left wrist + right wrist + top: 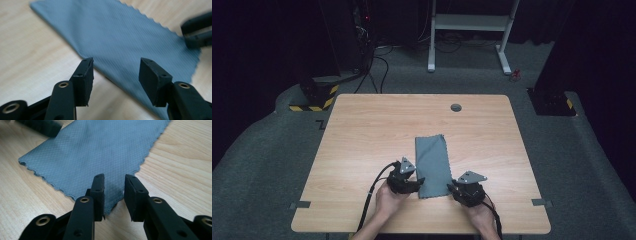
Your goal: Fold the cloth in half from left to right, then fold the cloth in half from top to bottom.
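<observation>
The long grey folded cloth points away across the wooden table; both grippers, left gripper and right gripper, sit at its near corners, jaws apart.

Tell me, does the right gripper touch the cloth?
Cannot tell. In the right gripper view the right gripper has open jaws around the cloth corner, but no contact shows plainly.
</observation>
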